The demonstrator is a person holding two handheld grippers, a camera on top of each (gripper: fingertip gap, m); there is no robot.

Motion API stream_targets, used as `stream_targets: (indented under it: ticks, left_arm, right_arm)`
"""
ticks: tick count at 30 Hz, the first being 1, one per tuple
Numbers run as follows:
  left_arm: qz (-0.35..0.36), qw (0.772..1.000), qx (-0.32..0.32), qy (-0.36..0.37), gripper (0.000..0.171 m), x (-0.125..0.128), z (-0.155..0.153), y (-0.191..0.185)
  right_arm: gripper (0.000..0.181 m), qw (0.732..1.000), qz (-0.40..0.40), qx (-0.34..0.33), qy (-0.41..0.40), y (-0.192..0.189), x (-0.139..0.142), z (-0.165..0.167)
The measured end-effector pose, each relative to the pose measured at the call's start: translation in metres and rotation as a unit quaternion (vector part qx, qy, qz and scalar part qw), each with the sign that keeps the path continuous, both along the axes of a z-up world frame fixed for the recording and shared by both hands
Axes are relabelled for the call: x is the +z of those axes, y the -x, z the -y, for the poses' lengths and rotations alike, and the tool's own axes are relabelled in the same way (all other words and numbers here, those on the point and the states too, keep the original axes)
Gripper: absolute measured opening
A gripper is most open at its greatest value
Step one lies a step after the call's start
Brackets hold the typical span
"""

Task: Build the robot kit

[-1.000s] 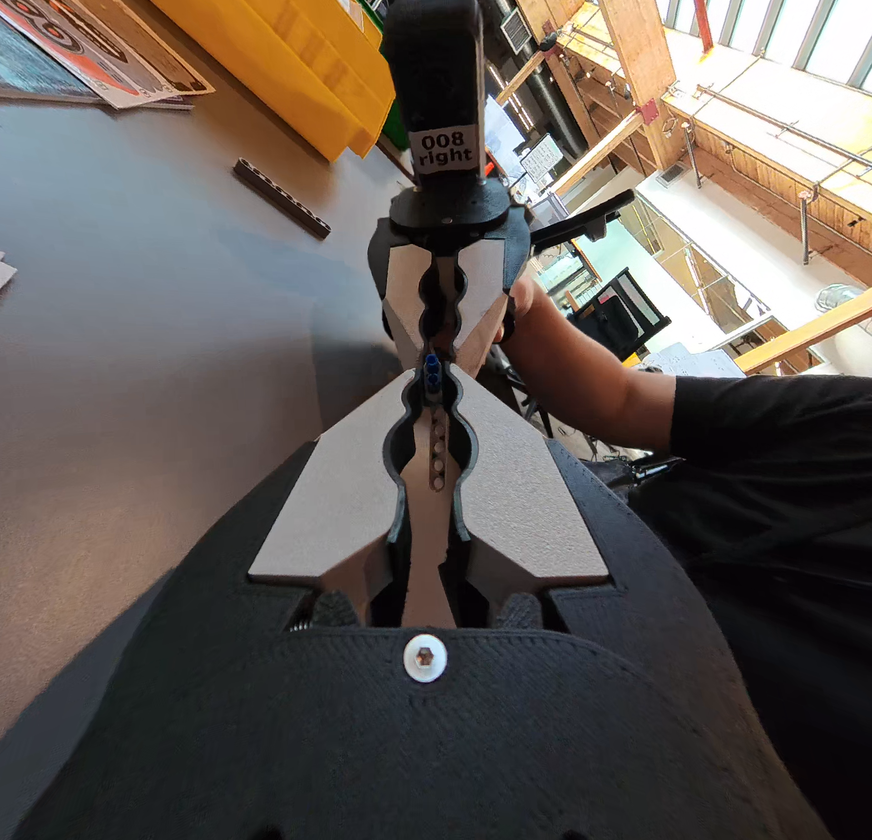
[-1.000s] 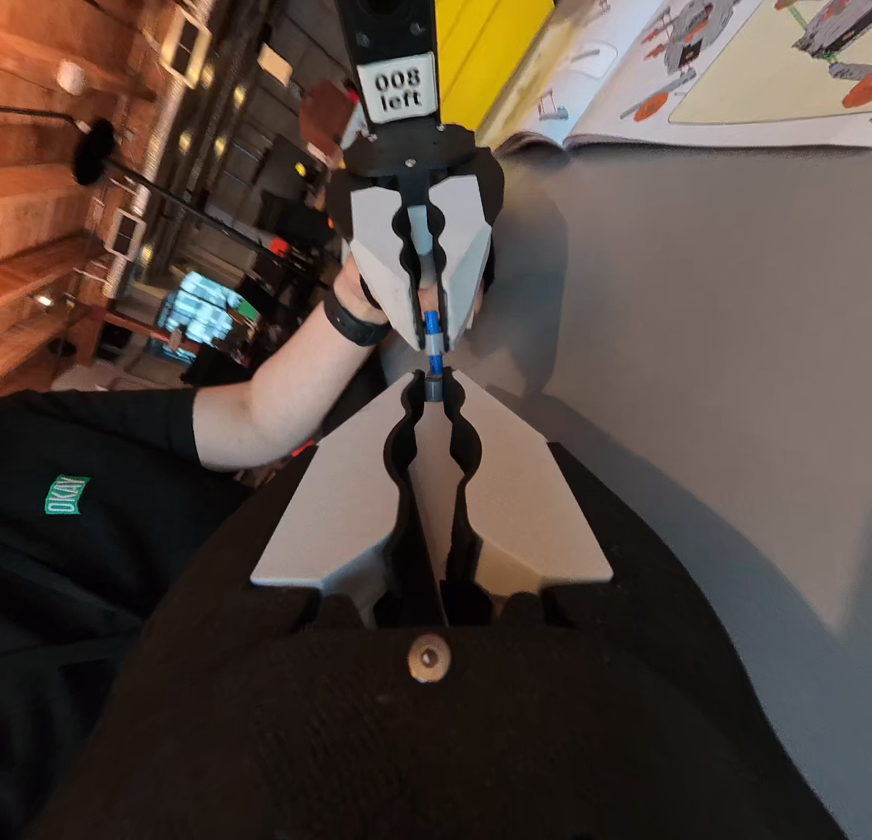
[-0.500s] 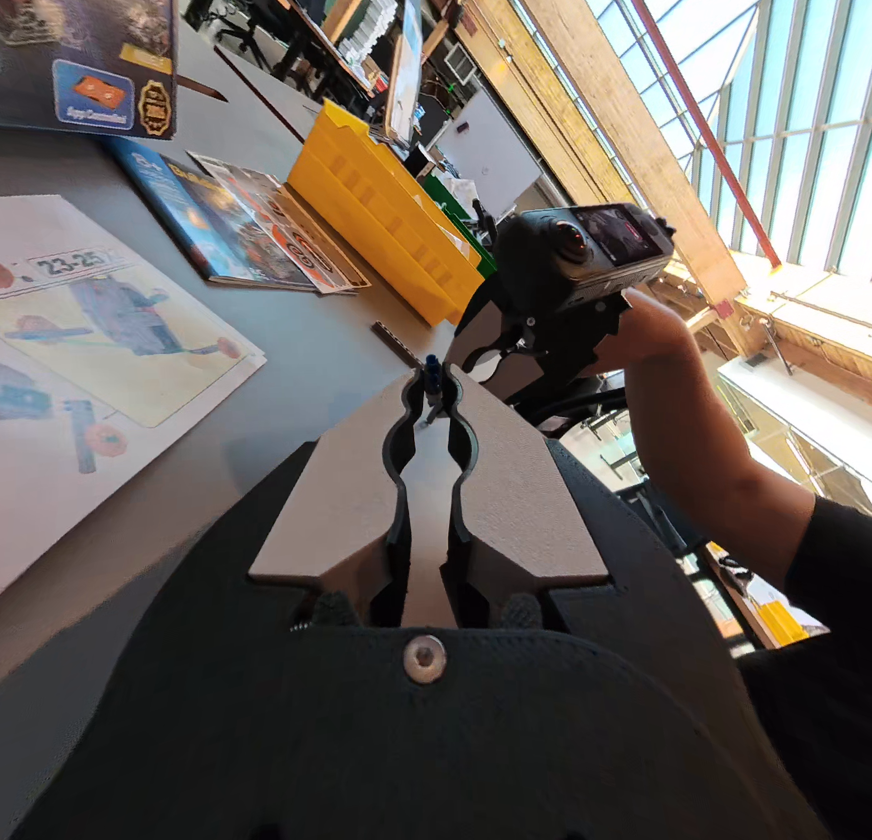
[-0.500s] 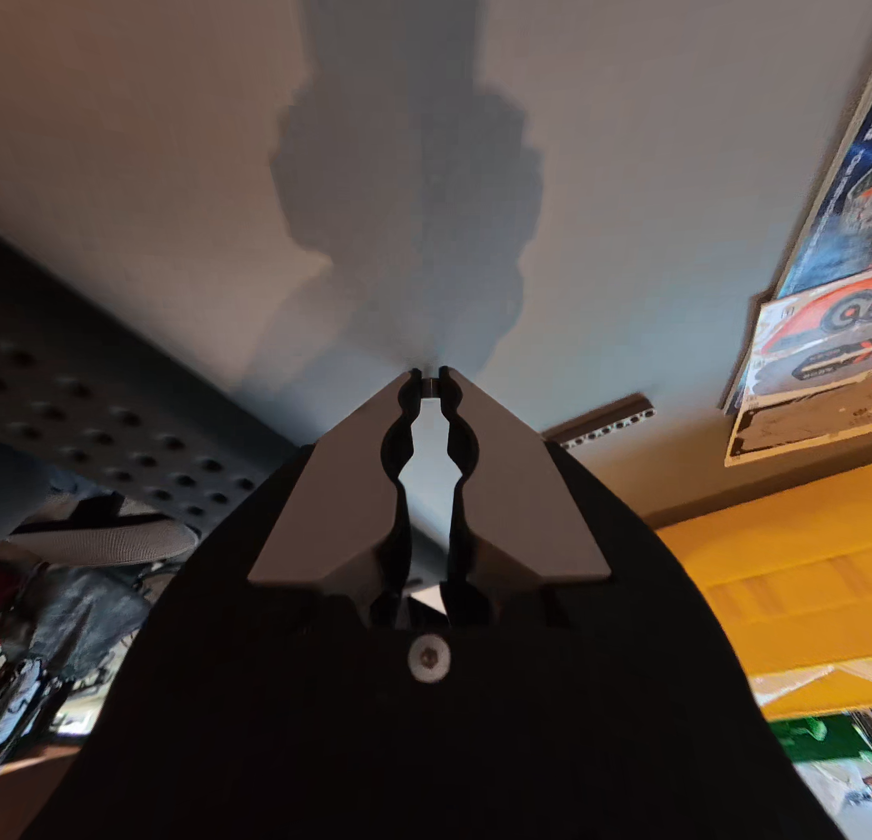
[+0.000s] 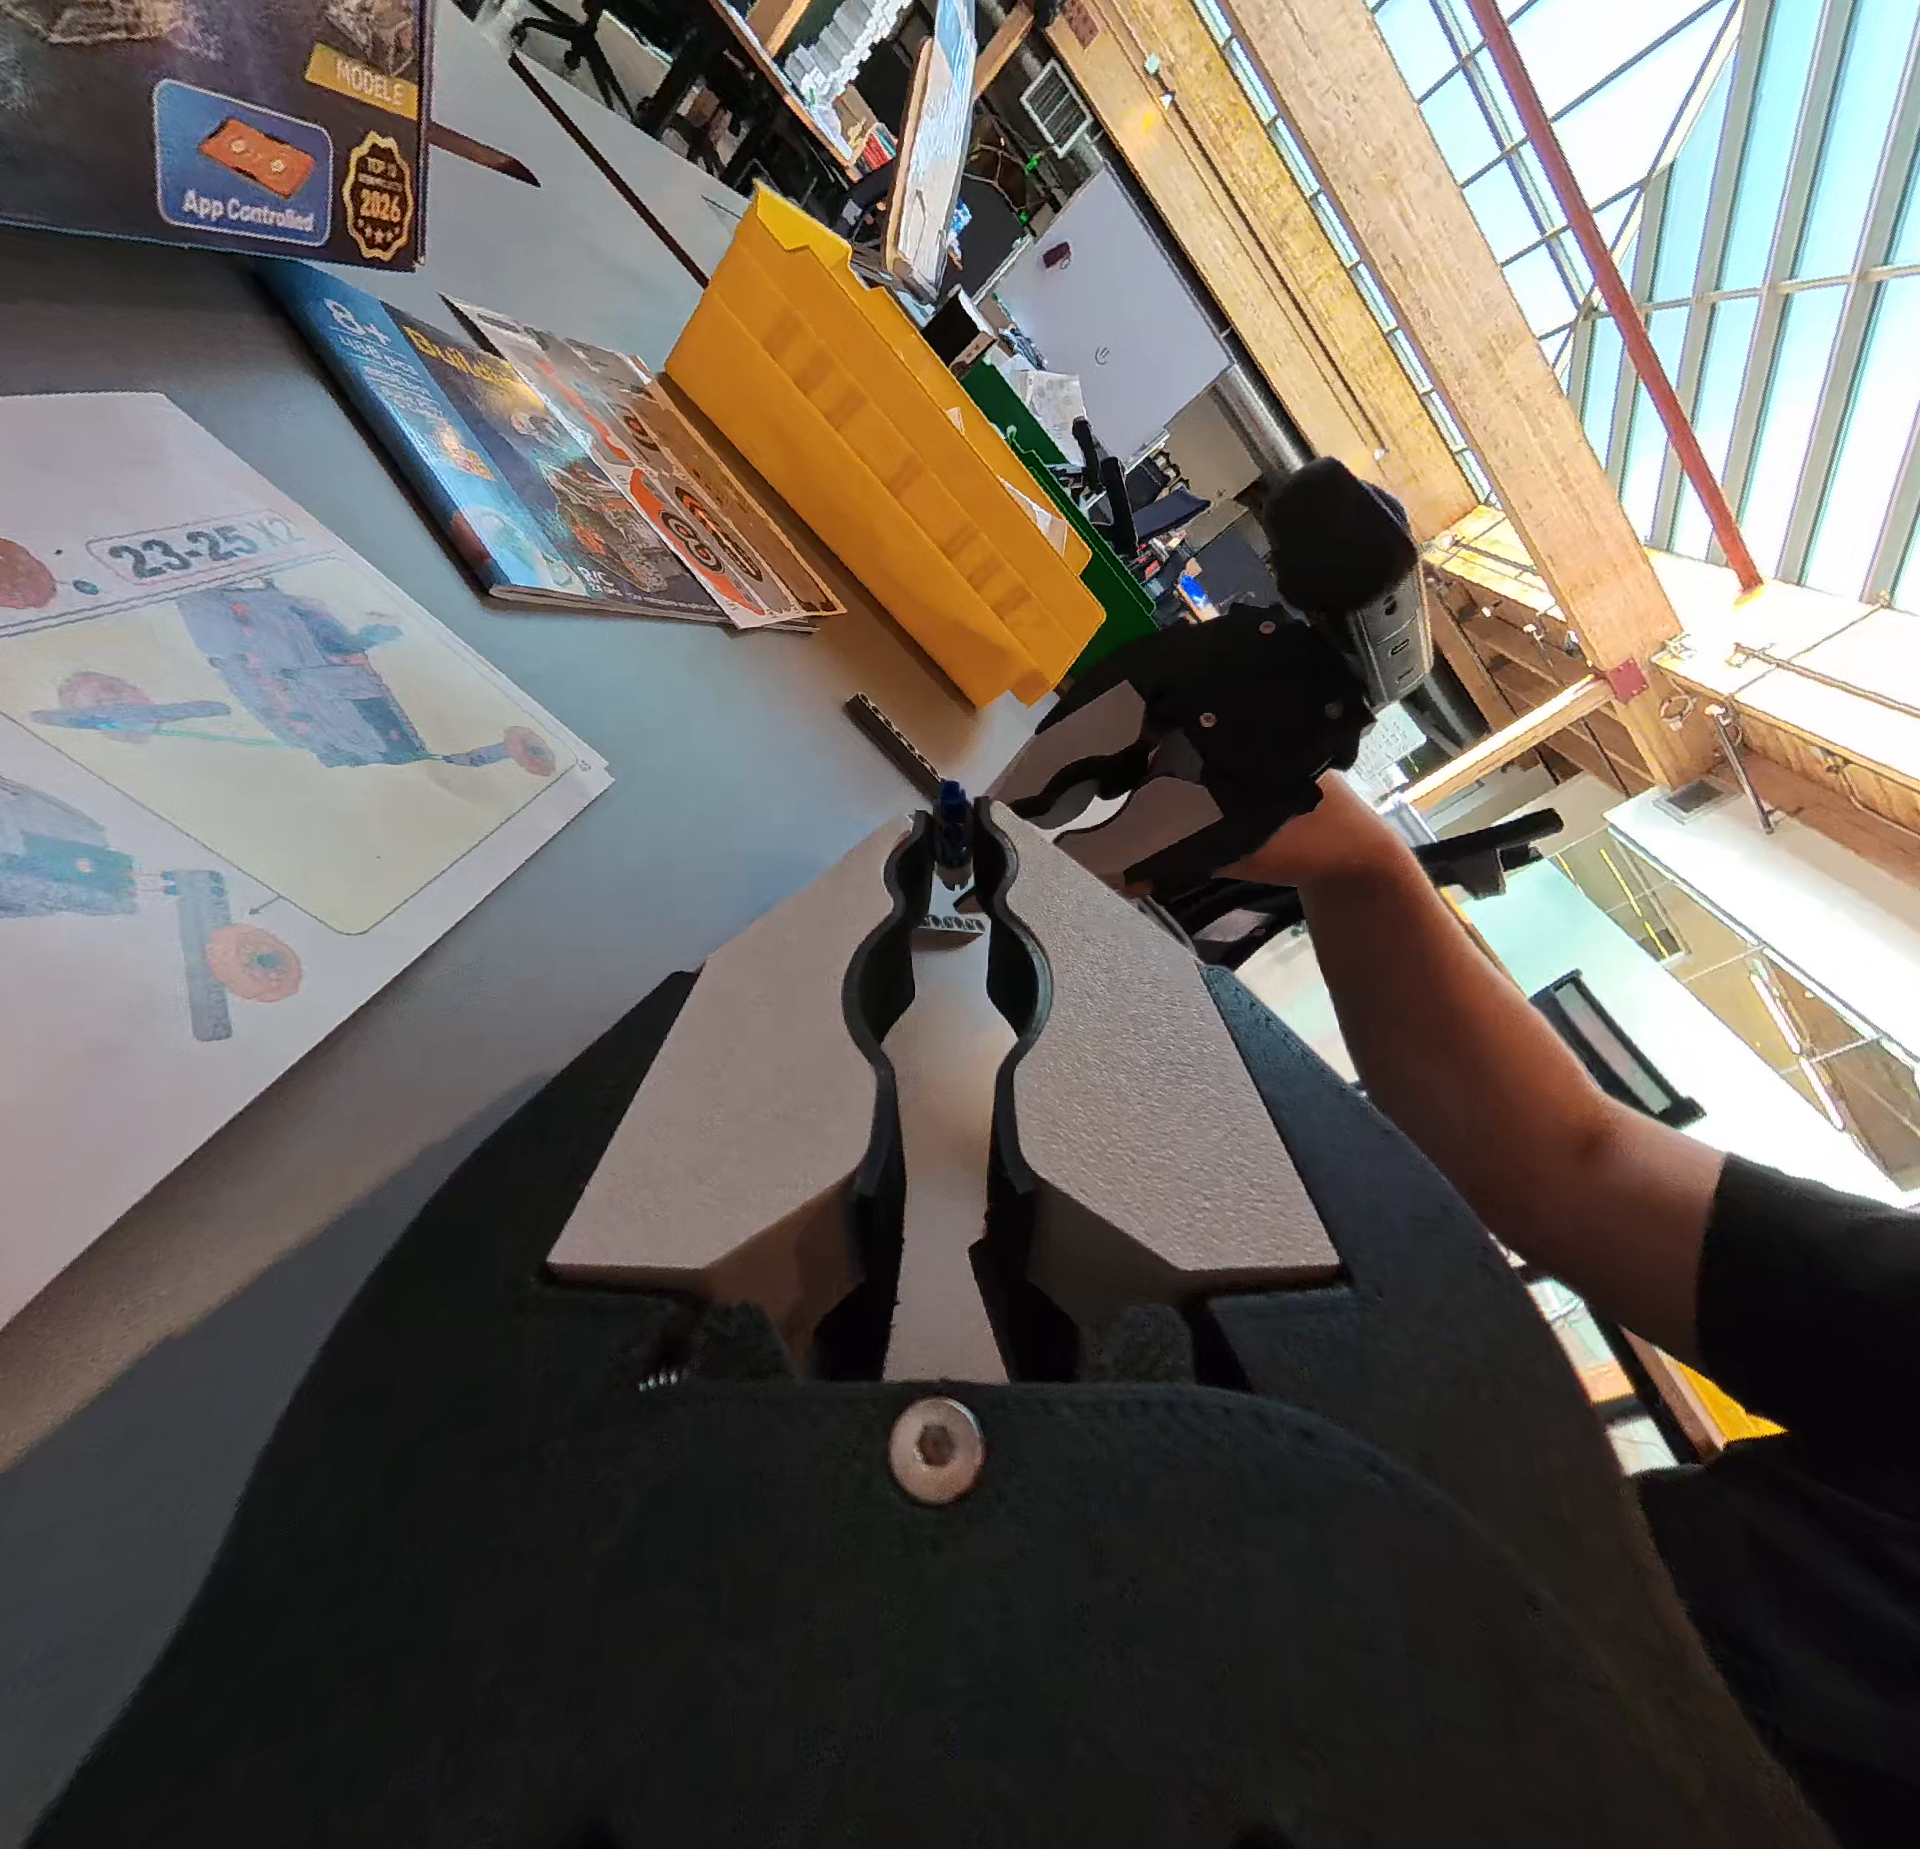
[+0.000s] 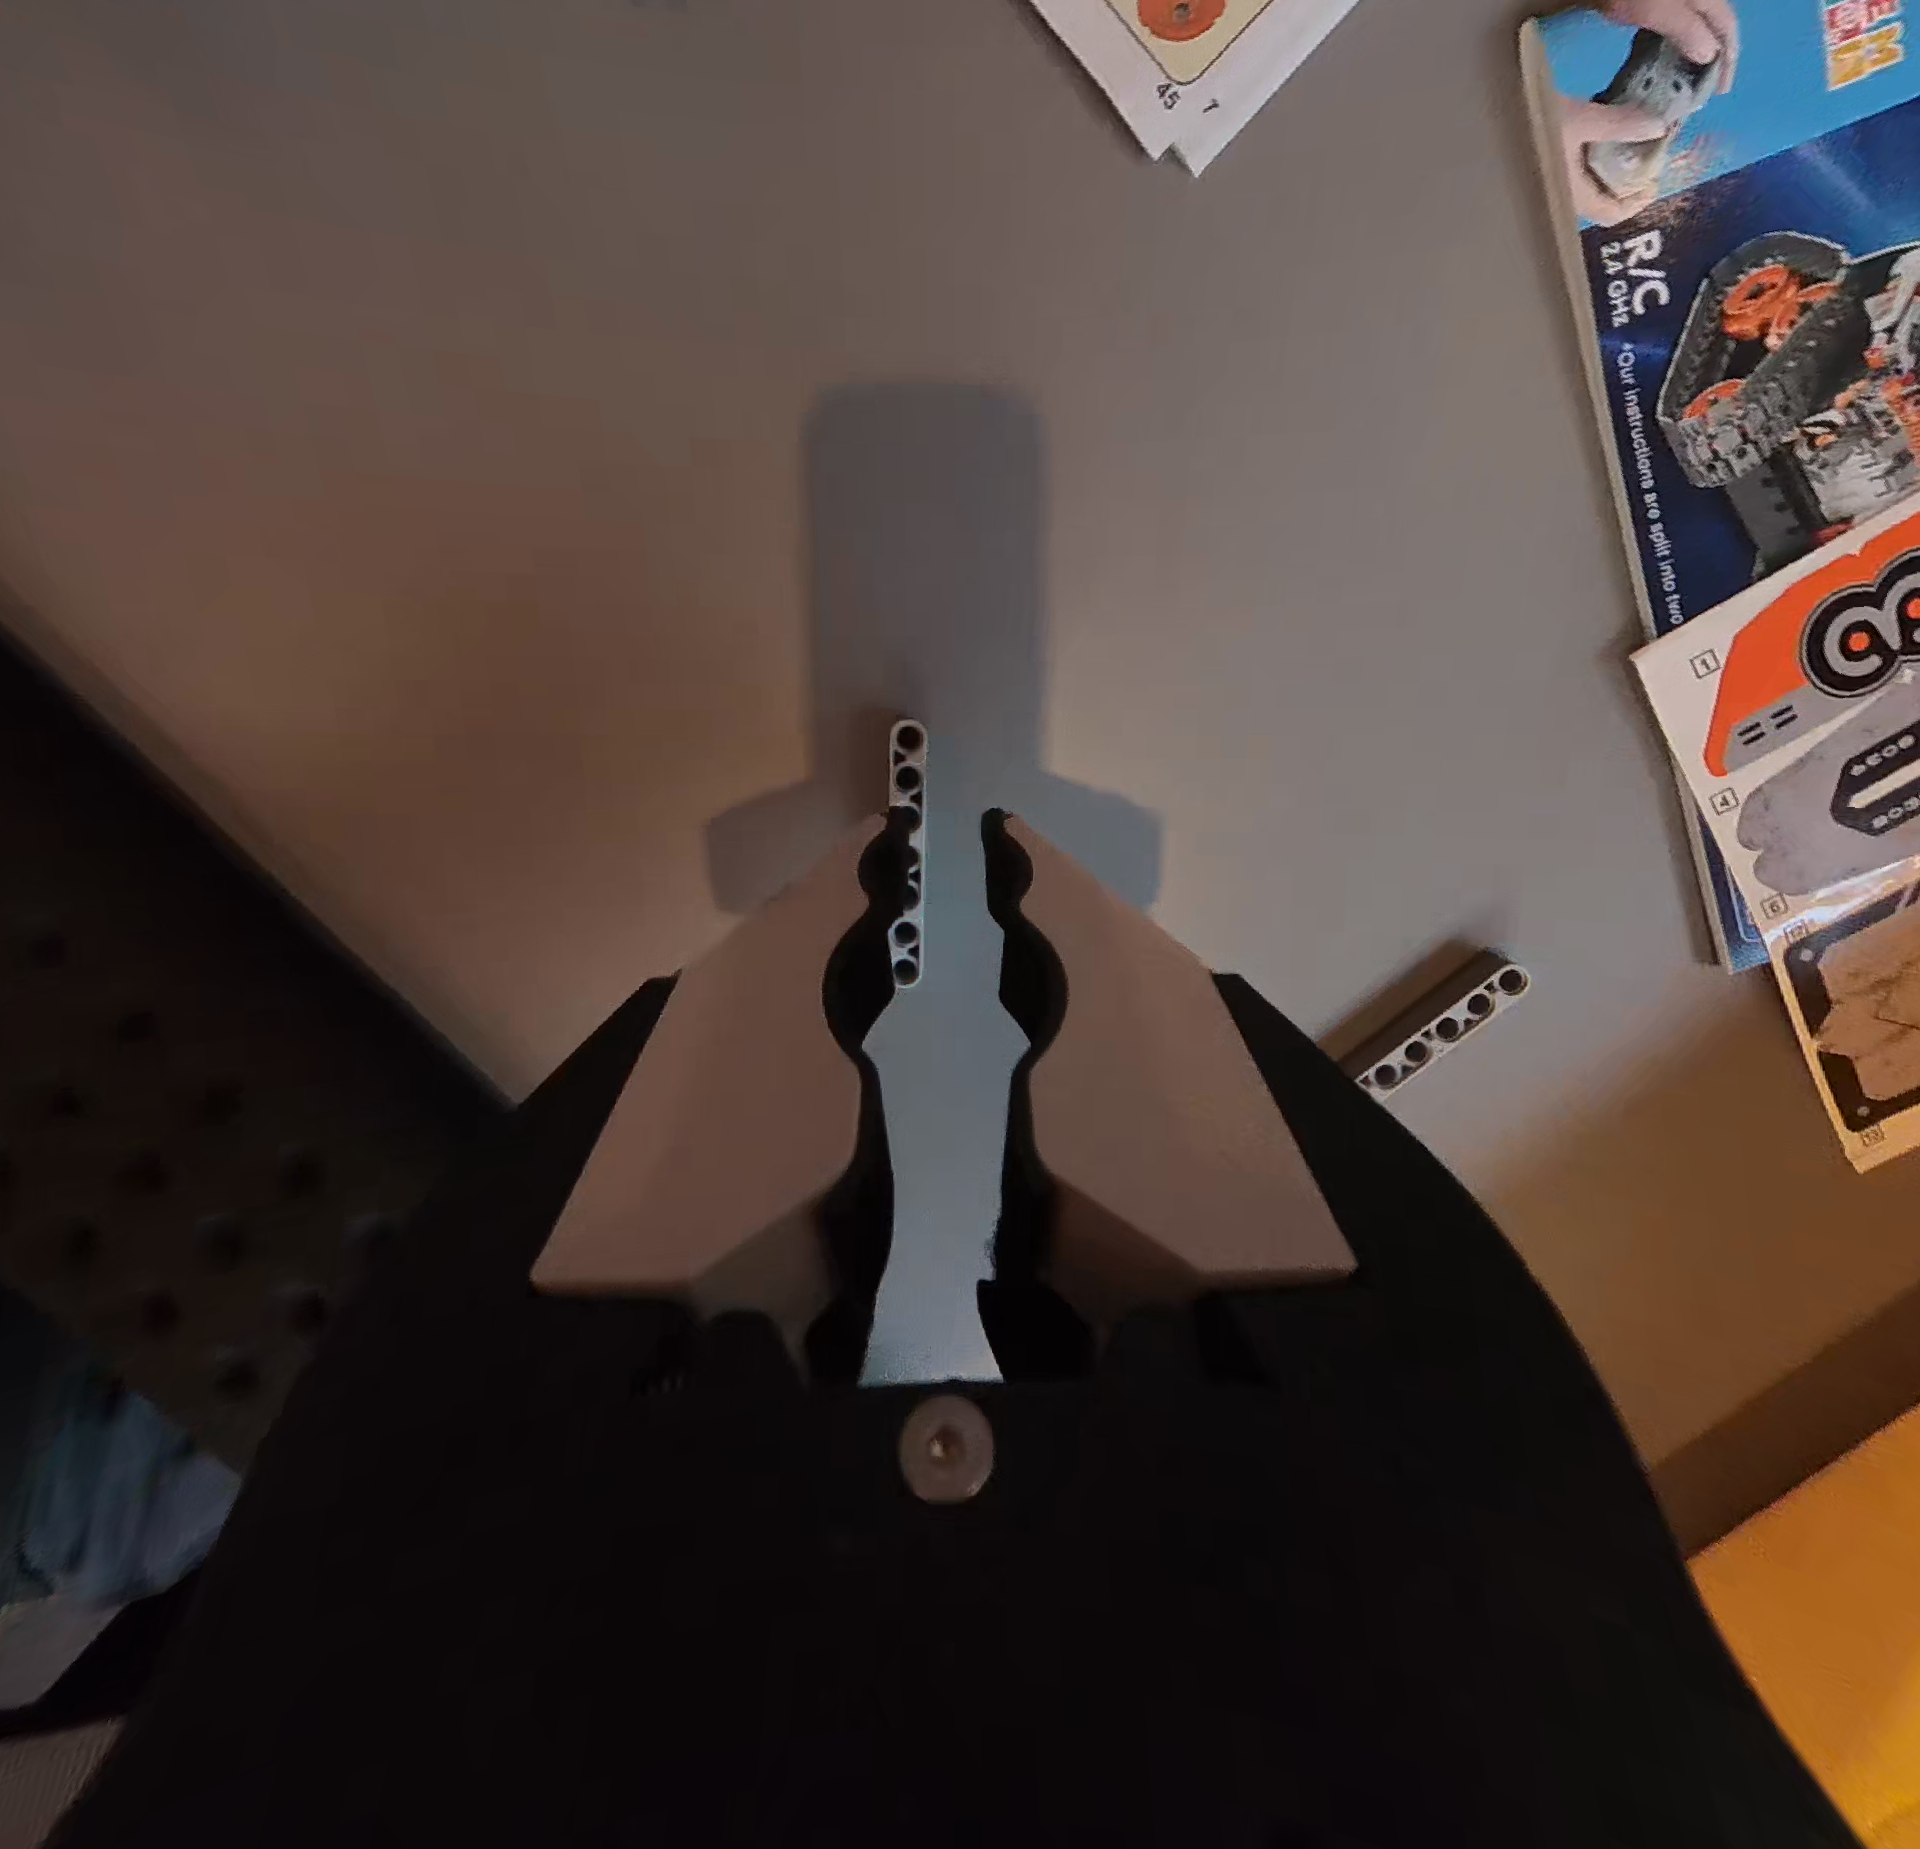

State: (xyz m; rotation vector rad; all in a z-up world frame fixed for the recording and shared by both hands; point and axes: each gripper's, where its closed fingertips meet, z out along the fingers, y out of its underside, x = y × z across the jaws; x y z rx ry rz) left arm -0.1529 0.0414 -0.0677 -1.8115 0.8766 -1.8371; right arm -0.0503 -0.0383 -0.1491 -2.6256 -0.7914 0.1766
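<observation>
My left gripper (image 5: 951, 828) is shut on a small blue pin (image 5: 951, 810) that sticks out past its tips, held above the grey table (image 5: 707, 719). My right gripper (image 6: 943, 823) is open and points down at the table. A light grey beam with holes (image 6: 906, 854) lies flat between its jaws, close against the left finger (image 6: 727, 1051). In the left wrist view the right gripper (image 5: 1013, 797) hangs just beyond my left tips, and a piece of that beam (image 5: 951, 924) shows below the pin.
A dark beam (image 6: 1444, 1030) lies to the right, also in the left wrist view (image 5: 894, 745). Booklets (image 6: 1745, 449), an instruction sheet (image 5: 260, 708), a printed box (image 5: 208, 85), and a yellow bin (image 5: 883, 480) with a green bin (image 5: 1101, 563) behind it line the table. The tips of one gripper are about 15 cm away from the tips of the other.
The grippers faced each other tip to tip at the blue pin. The right gripper has swung down to the table and opened around the light grey beam. The left keeps the pin.
</observation>
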Motion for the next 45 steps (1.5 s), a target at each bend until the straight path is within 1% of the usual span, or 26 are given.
stream_targets:
  ticks: [5, 9, 13, 16, 20, 21, 22, 23, 24, 25, 26, 27, 28, 29, 30, 31, 32, 34, 35, 36, 37, 40, 42, 44, 45]
  left_arm:
    - [-0.008, 1.000, -0.010, -0.015, 0.005, -0.001, 0.006, -0.003]
    - [-0.010, 1.000, -0.009, -0.015, 0.005, -0.001, 0.005, -0.002]
    - [-0.011, 1.000, -0.012, -0.012, 0.005, -0.002, 0.006, -0.003]
    - [-0.015, 1.000, -0.015, -0.015, 0.005, -0.002, 0.007, -0.003]
    - [-0.013, 1.000, -0.013, -0.013, 0.005, -0.002, 0.006, -0.002]
    - [-0.007, 1.000, -0.013, -0.009, 0.005, 0.000, 0.006, -0.002]
    - [0.004, 1.000, -0.014, -0.001, 0.005, 0.003, 0.006, -0.002]
    - [0.021, 1.000, -0.015, 0.011, 0.005, 0.008, 0.006, -0.002]
    - [0.046, 0.998, -0.017, 0.026, 0.005, 0.015, 0.007, -0.001]
    - [0.077, 0.996, -0.022, 0.045, 0.005, 0.024, 0.008, -0.001]
    - [0.110, 0.992, -0.026, 0.061, 0.005, 0.033, 0.008, 0.000]
    - [0.140, 0.987, -0.026, 0.071, 0.005, 0.042, 0.008, 0.002]
    - [0.164, 0.983, -0.024, 0.076, 0.004, 0.048, 0.008, 0.004]
    - [0.181, 0.980, -0.022, 0.077, 0.004, 0.053, 0.009, 0.005]
    - [0.192, 0.978, -0.020, 0.074, 0.005, 0.056, 0.010, 0.005]
    - [0.201, 0.977, -0.021, 0.072, 0.005, 0.059, 0.012, 0.005]
    - [0.209, 0.975, -0.021, 0.071, 0.005, 0.062, 0.014, 0.006]
    - [0.219, 0.973, -0.015, 0.069, 0.004, 0.064, 0.015, 0.006]
    - [0.218, 0.974, -0.008, 0.066, 0.005, 0.063, 0.014, 0.005]
    - [0.220, 0.973, -0.004, 0.065, 0.004, 0.063, 0.013, 0.005]
    - [0.226, 0.972, -0.004, 0.067, 0.004, 0.065, 0.013, 0.005]
    - [0.230, 0.971, -0.004, 0.070, 0.004, 0.065, 0.013, 0.003]
    - [0.231, 0.970, -0.005, 0.075, 0.004, 0.065, 0.015, 0.001]
    - [0.232, 0.970, 0.003, 0.073, 0.005, 0.064, 0.015, -0.001]
    - [0.229, 0.971, 0.009, 0.072, 0.004, 0.063, 0.014, -0.002]
  right_arm:
    - [0.020, 1.000, -0.023, -0.019, 0.009, 0.006, -0.011, -0.002]
    - [0.020, 1.000, 0.006, -0.016, 0.002, 0.008, -0.013, -0.008]
    - [0.018, 0.999, 0.039, -0.008, 0.018, 0.006, -0.015, -0.008]
    - [0.009, 0.998, 0.043, 0.003, 0.036, 0.009, -0.017, -0.006]
    - [0.006, 0.998, 0.041, 0.008, 0.044, 0.013, -0.016, -0.006]
    - [0.006, 0.999, 0.030, 0.006, 0.031, 0.016, -0.013, -0.008]
    - [0.006, 1.000, -0.004, 0.003, 0.013, 0.025, -0.005, -0.011]
    - [0.006, 0.998, -0.058, -0.004, -0.016, 0.038, 0.008, -0.017]
    - [0.005, 0.990, -0.130, -0.014, -0.059, 0.054, 0.028, -0.025]
    - [0.005, 0.969, -0.218, -0.031, -0.110, 0.068, 0.053, -0.034]
    - [0.005, 0.933, -0.316, -0.051, -0.163, 0.079, 0.081, -0.042]
    - [0.005, 0.885, -0.413, -0.069, -0.203, 0.085, 0.107, -0.046]
    - [0.005, 0.830, -0.502, -0.090, -0.227, 0.085, 0.126, -0.048]
    - [0.005, 0.777, -0.575, -0.108, -0.232, 0.083, 0.136, -0.050]
    - [0.005, 0.732, -0.632, -0.115, -0.227, 0.084, 0.140, -0.051]
    - [0.005, 0.697, -0.671, -0.121, -0.222, 0.084, 0.140, -0.052]
    - [0.005, 0.677, -0.692, -0.126, -0.217, 0.086, 0.136, -0.054]
    - [0.005, 0.645, -0.723, -0.121, -0.218, 0.091, 0.133, -0.056]
    - [0.005, 0.625, -0.740, -0.120, -0.216, 0.092, 0.135, -0.057]
    - [0.004, 0.611, -0.752, -0.119, -0.215, 0.092, 0.137, -0.058]
    - [0.005, 0.610, -0.755, -0.112, -0.214, 0.095, 0.139, -0.058]
    - [0.005, 0.631, -0.735, -0.097, -0.227, 0.101, 0.140, -0.059]
    - [0.005, 0.627, -0.736, -0.100, -0.232, 0.101, 0.141, -0.061]
    - [0.005, 0.613, -0.747, -0.104, -0.236, 0.098, 0.142, -0.062]
    - [0.005, 0.612, -0.748, -0.108, -0.235, 0.098, 0.140, -0.063]
